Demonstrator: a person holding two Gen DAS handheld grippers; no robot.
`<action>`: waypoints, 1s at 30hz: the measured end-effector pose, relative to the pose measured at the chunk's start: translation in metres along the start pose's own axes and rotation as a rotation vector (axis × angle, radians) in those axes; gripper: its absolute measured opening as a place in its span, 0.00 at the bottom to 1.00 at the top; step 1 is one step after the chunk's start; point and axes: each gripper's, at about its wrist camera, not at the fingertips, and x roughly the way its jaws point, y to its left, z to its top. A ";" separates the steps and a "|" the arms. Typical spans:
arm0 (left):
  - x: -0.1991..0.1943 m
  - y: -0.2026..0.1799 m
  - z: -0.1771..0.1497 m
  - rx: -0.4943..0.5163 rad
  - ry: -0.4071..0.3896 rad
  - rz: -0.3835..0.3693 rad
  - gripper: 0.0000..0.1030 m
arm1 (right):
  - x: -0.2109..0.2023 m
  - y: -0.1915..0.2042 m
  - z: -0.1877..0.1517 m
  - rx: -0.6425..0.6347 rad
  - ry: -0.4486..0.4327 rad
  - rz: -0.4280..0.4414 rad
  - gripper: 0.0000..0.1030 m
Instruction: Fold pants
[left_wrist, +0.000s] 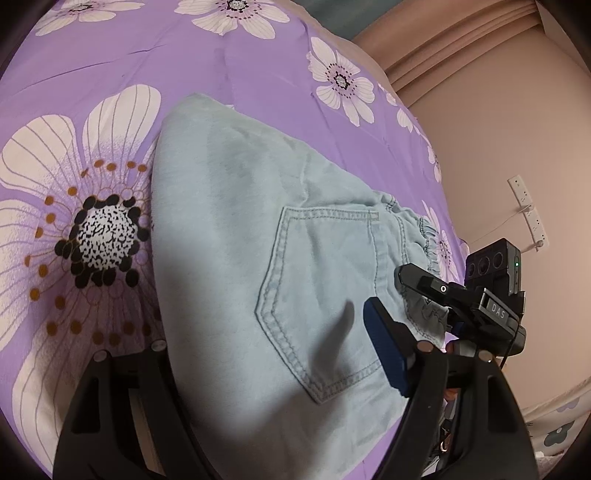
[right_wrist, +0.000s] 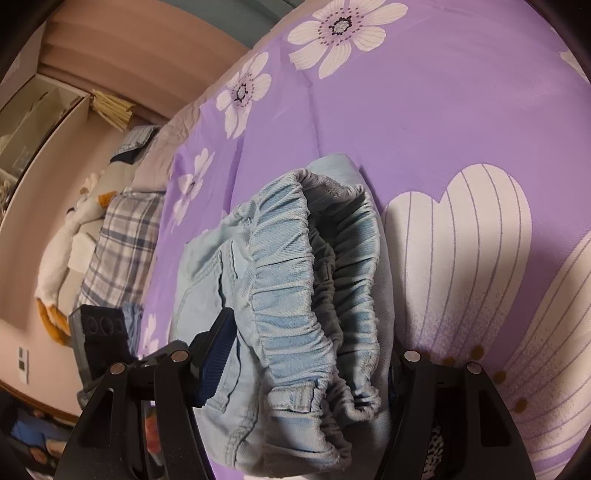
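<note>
Lying on the purple flowered bedspread, the pale blue pants already look folded into a compact bundle, so I judge the task well along, perhaps at its last fold or at the tidying stage.

In the left wrist view the bundle fills the centre, with its back pocket facing up and the gathered waistband toward 3 o'clock. The left gripper straddles the near end of the bundle: one blue-padded finger stands clear above the cloth at 4 o'clock, while the other, at 7 o'clock, has its tip hidden behind the fabric. Its jaws stand wide, and I see no pad pressing the cloth. The other tool shows at 3 o'clock, its black finger lying over the waistband edge.

In the right wrist view the waistband sits doubled over at the centre, layers stacked. The right gripper spans that end with jaws apart; the blue pad at 8 o'clock lies just beside the denim, and the finger at 4 o'clock is mostly buried behind the cloth, so whether it touches cannot be told.

Hidden: the legs and hems, tucked under or cut off by the bundle, so how neat the lower layers lie is unclear. A plaid pillow and a plush toy lie at 9 o'clock, well apart.
</note>
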 end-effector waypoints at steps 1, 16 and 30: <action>0.000 0.000 0.000 0.002 0.000 0.001 0.76 | 0.000 0.000 0.000 0.001 0.000 0.000 0.66; 0.011 -0.012 0.001 0.033 0.000 0.026 0.76 | 0.003 0.005 0.000 -0.030 -0.006 -0.023 0.66; 0.015 -0.013 0.002 0.038 -0.004 0.032 0.76 | 0.007 0.006 0.002 -0.054 -0.007 -0.044 0.65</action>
